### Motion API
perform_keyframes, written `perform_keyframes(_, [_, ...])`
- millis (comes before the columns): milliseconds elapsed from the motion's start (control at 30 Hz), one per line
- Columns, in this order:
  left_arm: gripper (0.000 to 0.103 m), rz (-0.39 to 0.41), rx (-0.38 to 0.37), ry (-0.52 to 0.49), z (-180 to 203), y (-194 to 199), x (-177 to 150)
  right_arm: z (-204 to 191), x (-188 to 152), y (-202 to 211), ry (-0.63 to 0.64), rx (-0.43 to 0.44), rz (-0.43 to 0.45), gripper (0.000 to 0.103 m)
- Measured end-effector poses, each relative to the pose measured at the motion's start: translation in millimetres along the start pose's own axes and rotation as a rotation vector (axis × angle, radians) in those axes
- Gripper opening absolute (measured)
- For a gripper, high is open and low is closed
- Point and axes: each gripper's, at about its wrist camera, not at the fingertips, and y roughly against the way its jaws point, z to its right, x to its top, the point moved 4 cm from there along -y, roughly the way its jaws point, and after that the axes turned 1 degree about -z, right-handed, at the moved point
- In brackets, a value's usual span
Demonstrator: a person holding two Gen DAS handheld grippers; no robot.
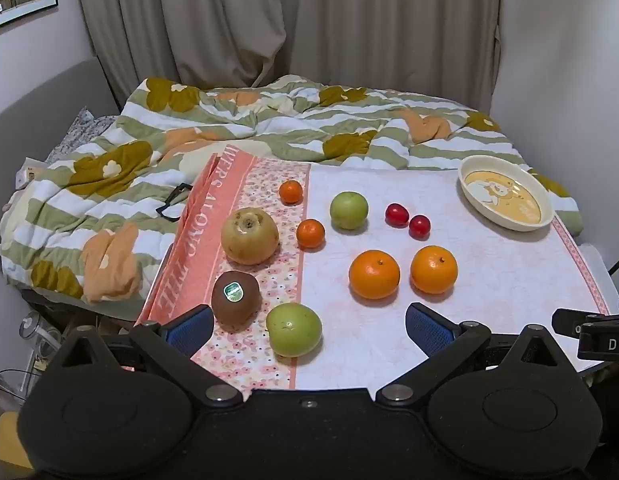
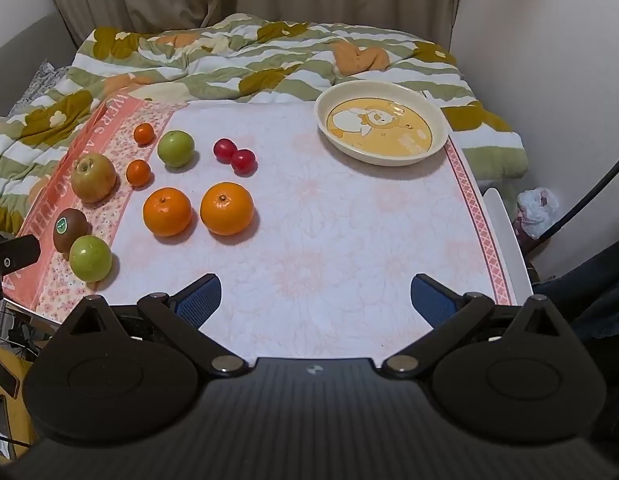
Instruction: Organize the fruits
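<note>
Fruits [image 2: 167, 211] ahead, left of right tool [image 2: 315, 300]

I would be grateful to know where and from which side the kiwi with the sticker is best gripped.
Probably grip the kiwi across its rounded sides, coming from above. The near green apple sits close on its right, so the open left tongs likely fit best with one finger in that narrow gap.

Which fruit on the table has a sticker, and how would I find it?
Start at the pink lettered band along the tablecloth's left edge. Near its front end, between the big yellowish fruit and a green apple, sits the kiwi. It alone is brown and wears a small green sticker.
</note>
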Motion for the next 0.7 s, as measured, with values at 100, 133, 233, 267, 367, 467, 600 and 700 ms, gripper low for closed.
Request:
perform_keyframes(100, [0.103,0.002,0.004,0.001,-0.4,-1.0,1.1,-1.1,0.8,-1.7,0.002,0.001,-0.004,0.103])
perform_keyframes(133, [0.103,0.002,0.008,-0.001,0.1,-1.0,1.6,-1.4,1.0,-2.1,0.003,0.002,-0.006,0.103])
perform_keyframes(233, [0.103,-0.001,0.011,-0.002,2.2,-1.2,2.6,-1.9,1.3,-3.0,0.007,0.001,-0.01,0.103])
perform_keyframes(267, [0.103,0.0,0.01,-0.002,3.2,-1.1,2.8,-2.0,1.5,-3.2,0.007,0.001,-0.01,0.103])
perform_keyframes(367, [0.103,-0.005,-0.001,0.001,-2.2,-8.1,4.2,-7.6,3.9,-7.4,0.009,0.002,-0.013,0.103])
perform_keyframes(467, [0.103,-0.004,0.0,0.0,-4.0,-11.3,6.7,-7.6,3.0,-7.6,0.009,-0.002,-0.015,0.103])
perform_keyframes(600, [0.103,-0.003,0.006,-0.003,-1.5,-9.0,6.2,-4.2,3.0,-6.5,0.009,0.002,-0.017,0.103])
perform_keyframes(700, [0.103,-0.002,0.005,0.002,-4.1,-9.1,5.6,-6.5,4.5,-7.7,0.011,0.001,-0.018,0.103])
